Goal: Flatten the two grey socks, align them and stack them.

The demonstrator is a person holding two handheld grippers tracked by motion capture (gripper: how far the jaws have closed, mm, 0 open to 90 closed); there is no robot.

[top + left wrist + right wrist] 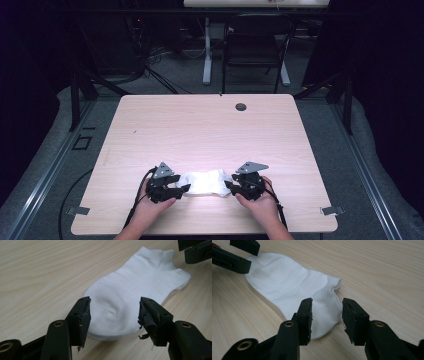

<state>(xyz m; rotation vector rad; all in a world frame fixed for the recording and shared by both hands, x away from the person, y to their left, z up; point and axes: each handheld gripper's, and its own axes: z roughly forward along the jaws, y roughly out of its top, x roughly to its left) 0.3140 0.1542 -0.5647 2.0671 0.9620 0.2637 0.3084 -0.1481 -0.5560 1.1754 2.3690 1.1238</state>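
One white ankle sock (pixel 130 292) lies flat on the table (pixel 200 125): light, limp, best pinched at cuff or toe. Left tongs (pixel 113 315) and right tongs (pixel 327 315) stand apart, unclamped.

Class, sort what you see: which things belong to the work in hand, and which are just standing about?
In the work:
white sock
left gripper, open
right gripper, open
table

Standing about:
chair
round hole cap

Dim surroundings, bright tabletop, soft focus
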